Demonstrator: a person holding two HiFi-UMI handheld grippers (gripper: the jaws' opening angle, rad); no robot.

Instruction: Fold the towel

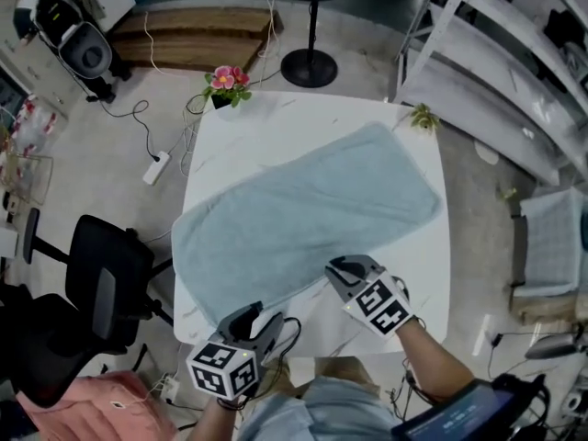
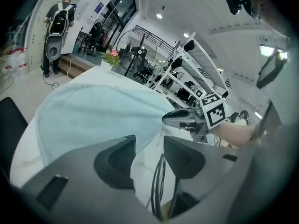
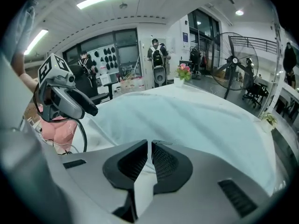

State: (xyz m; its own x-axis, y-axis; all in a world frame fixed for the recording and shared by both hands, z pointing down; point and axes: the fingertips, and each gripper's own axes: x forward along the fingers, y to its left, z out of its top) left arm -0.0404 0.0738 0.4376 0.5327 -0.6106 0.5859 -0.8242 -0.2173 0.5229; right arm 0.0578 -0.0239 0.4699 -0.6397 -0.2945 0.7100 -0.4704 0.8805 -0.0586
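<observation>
- The towel lay spread flat on the white table, running from the lower left to the upper right of the head view.
- My left gripper sat at the bottom of the frame, near the towel's near edge. Its jaws stood spread, with nothing between them.
- My right gripper sat lower centre-right, at the towel's near edge. Its jaws were pressed almost together, with only a thin gap and no cloth in it.
- A flower pot stood at the table's far-left corner.
</observation>
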